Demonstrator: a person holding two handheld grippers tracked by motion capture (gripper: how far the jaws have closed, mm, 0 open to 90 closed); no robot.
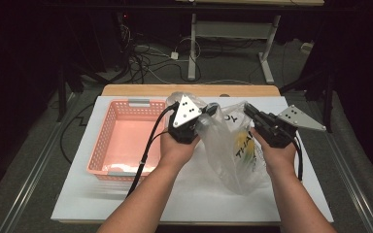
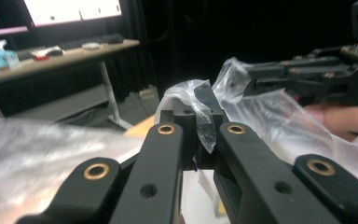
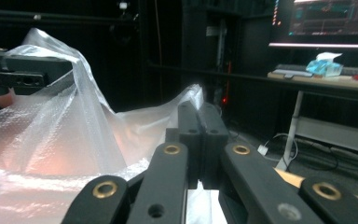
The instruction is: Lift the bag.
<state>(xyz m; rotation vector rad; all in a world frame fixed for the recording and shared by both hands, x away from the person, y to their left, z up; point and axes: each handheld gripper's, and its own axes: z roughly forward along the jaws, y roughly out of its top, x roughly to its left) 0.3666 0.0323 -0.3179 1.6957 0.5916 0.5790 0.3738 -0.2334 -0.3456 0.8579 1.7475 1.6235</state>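
A clear plastic bag [image 1: 226, 150] with dark printed letters stands on the white table top [image 1: 199, 199], held up between both grippers. Something yellow [image 1: 246, 141] shows through its wall. My left gripper [image 1: 211, 109] is shut on the bag's upper left edge; in the left gripper view a fold of film [image 2: 200, 107] is pinched between its jaws [image 2: 198, 116]. My right gripper [image 1: 248, 109] is shut on the bag's upper right edge, and film [image 3: 74, 121] bunches at its closed tips [image 3: 198, 114]. Each gripper shows in the other's view, the right gripper [image 2: 303, 77] and the left gripper [image 3: 21, 74].
A pink plastic basket [image 1: 103, 141] with nothing in it sits at the table's left, close beside my left hand. Beyond the table's far wooden edge [image 1: 189, 90] are floor cables [image 1: 145, 63] and the legs of a desk [image 1: 192, 48]. A desk with screens [image 3: 326, 18] stands farther off.
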